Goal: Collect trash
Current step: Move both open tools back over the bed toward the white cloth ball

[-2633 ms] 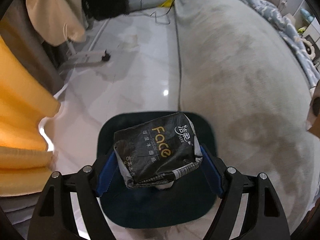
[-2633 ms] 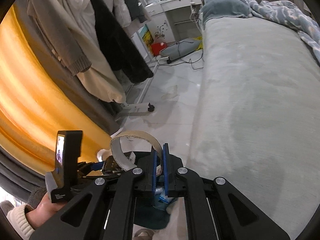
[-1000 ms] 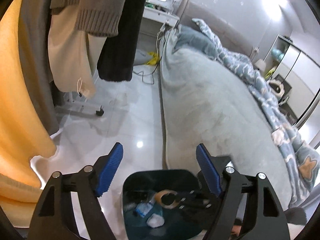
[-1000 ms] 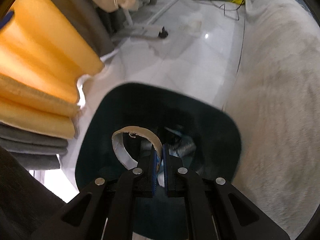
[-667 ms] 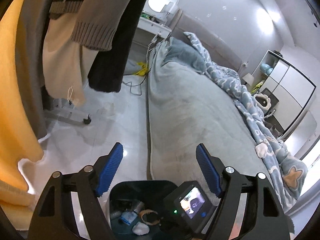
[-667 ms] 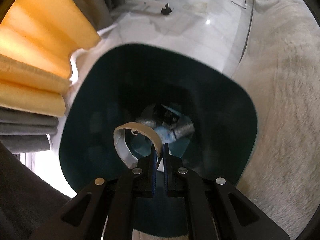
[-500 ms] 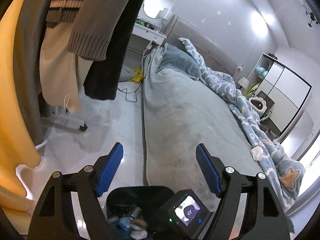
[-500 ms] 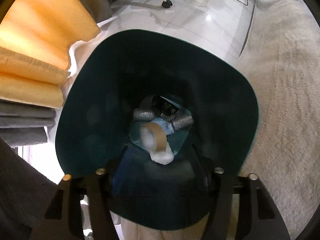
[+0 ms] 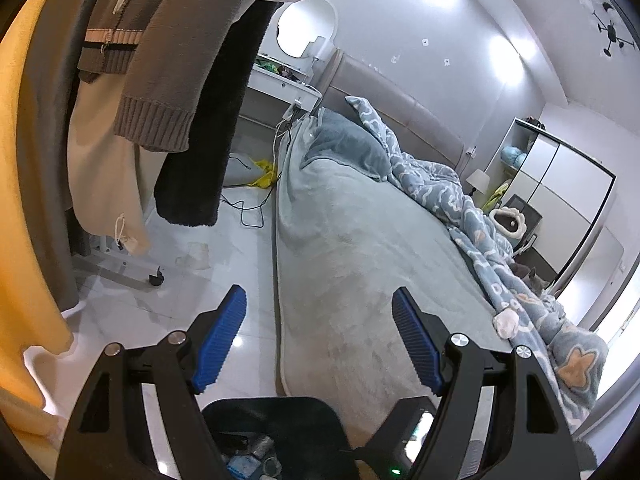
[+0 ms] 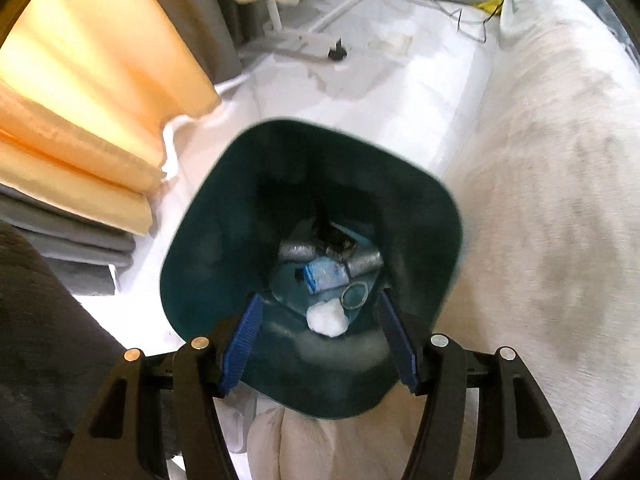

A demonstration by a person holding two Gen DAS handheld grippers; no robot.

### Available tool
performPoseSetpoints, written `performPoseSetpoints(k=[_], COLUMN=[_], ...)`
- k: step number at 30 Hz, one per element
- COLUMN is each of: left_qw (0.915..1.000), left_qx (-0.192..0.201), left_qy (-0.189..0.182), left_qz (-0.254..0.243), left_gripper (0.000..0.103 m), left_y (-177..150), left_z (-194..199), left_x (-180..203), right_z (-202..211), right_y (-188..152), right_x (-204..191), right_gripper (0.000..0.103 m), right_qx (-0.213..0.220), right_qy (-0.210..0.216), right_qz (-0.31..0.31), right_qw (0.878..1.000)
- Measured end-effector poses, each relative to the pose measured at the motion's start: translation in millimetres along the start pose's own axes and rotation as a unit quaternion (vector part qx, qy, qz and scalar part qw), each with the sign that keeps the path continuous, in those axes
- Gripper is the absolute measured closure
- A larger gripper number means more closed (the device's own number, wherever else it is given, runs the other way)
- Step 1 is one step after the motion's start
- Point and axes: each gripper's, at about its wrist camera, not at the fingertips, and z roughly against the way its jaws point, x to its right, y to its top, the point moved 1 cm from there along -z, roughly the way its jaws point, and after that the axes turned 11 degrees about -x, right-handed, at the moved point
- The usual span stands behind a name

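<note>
A dark teal trash bin [image 10: 224, 240] stands on the white floor between the bed and the curtains. At its bottom lie a cardboard tape ring [image 10: 355, 295], a white tissue wad [image 10: 327, 317], a blue packet [image 10: 326, 274], silver wrappers [image 10: 296, 251] and a black tissue pack [image 10: 334, 236]. My right gripper [image 10: 320, 344] is open and empty above the bin's near rim. My left gripper [image 9: 320, 340] is open and empty, raised and pointing across the bed; the bin [image 9: 276, 416] shows low between its arms.
A grey-blanketed bed [image 9: 360, 240] with a blue patterned duvet [image 9: 480, 220] fills the right. Orange curtains [image 10: 80, 100] and hanging clothes [image 9: 152, 80] are at the left, over a wheeled rack base [image 9: 132, 272]. Cables [image 9: 248, 208] lie on the floor.
The left gripper dropped the black tissue pack into the bin, opened and rose. The right gripper opened and dropped the tape ring, which now lies at the bin's bottom.
</note>
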Motion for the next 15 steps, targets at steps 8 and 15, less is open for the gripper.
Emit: performPoseSetpoints(k=[8,15], left_qw=[1.0,0.9997], left_qx=[-0.003,-0.013], left_qy=[-0.004,-0.015], left_qz=[-0.005,-0.012], left_gripper=[0.026,0.025], left_y=[2,0], left_z=[-14,-27], left_x=[20,40], right_z=[55,90], right_y=[-11,-25], right_x=[17,41], right_gripper=[0.041,0.037], right_qx=[0.088,0.139], right_qy=[0.002,-0.006], right_qz=[-0.005,-0.028], right_qw=[0.996,0.99])
